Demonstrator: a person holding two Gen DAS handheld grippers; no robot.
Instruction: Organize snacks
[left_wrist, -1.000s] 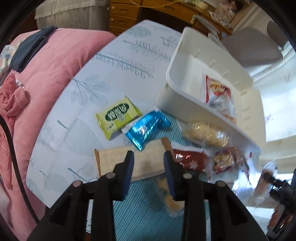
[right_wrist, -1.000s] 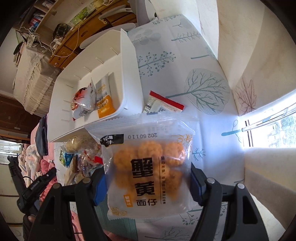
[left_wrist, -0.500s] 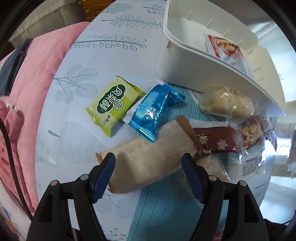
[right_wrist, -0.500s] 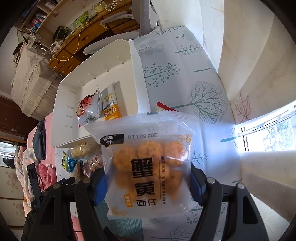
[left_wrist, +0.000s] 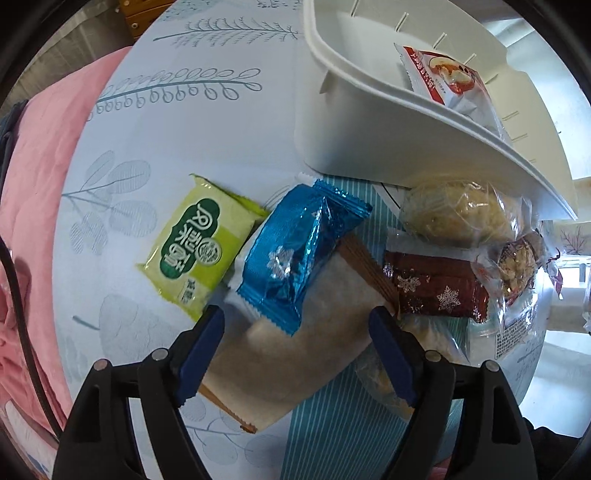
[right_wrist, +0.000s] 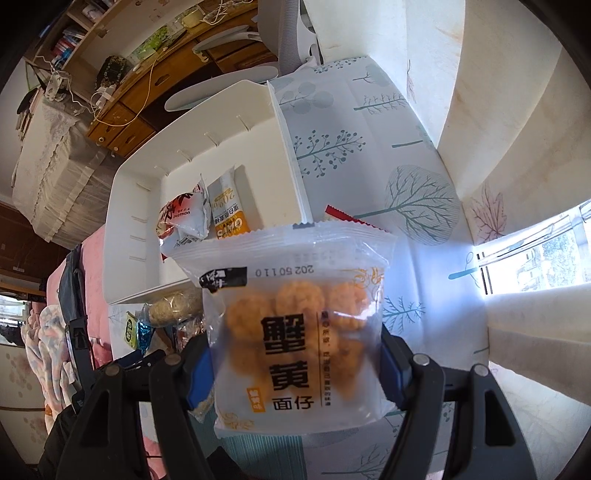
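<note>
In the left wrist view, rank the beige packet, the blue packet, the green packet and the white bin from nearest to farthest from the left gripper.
1. Beige packet, between the opening jaws of the left gripper, not yet pressed.
2. Blue packet, just beyond, lying over the beige one.
3. Green packet, up and left.
4. White bin, at the top right.

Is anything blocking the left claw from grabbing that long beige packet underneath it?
Partly. The blue foil packet lies across the upper end of the beige packet, and a dark red snowflake packet sits just beside it. The left gripper is opening with its fingers either side of the beige packet's bare middle, where nothing covers it.
</note>
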